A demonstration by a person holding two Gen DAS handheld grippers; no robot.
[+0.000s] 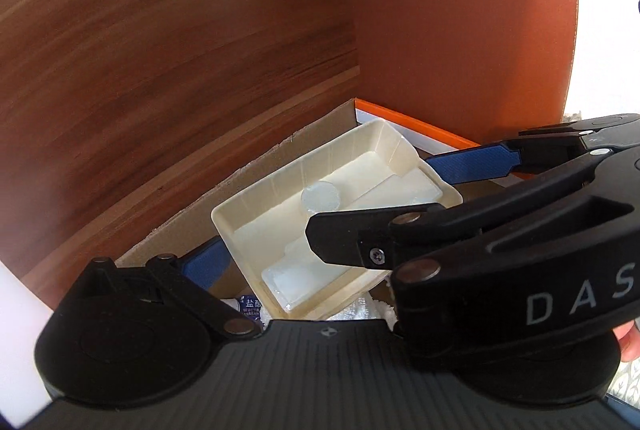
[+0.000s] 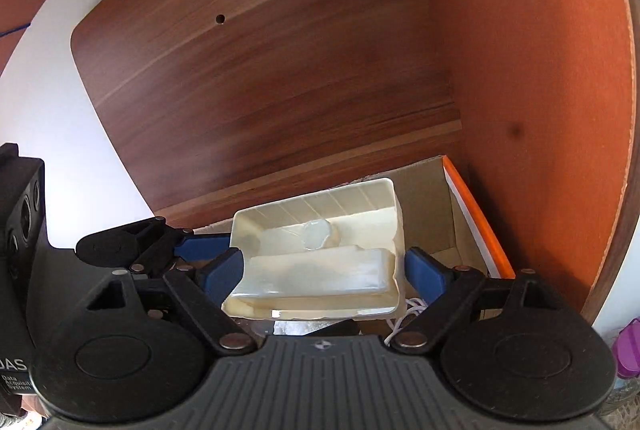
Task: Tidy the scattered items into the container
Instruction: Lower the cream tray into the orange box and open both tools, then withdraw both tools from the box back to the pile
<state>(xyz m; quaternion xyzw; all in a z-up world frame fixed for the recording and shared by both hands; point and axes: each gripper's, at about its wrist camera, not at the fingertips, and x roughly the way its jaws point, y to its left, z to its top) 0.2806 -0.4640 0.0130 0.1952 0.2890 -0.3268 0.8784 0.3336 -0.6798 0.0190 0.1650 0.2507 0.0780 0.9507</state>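
Note:
A cream plastic tray (image 2: 320,270) hangs tilted over an open cardboard box with an orange rim (image 2: 472,206). My right gripper (image 2: 324,266) is shut on it, a blue pad (image 2: 224,270) pressed to each side. A round clear disc (image 2: 316,232) lies in the tray. The left wrist view shows the same tray (image 1: 280,198) and the right gripper (image 1: 376,196) reaching in from the right. One blue finger (image 1: 204,264) of my left gripper (image 1: 320,258) touches the tray's left edge. Its other finger is hidden behind the right gripper's body.
The box (image 1: 432,132) sits in the corner of a wooden cabinet, close to the brown back panel (image 2: 260,90) and the orange side wall (image 2: 540,70). A white cord (image 2: 408,310) and a printed packet (image 1: 250,306) lie in the box under the tray.

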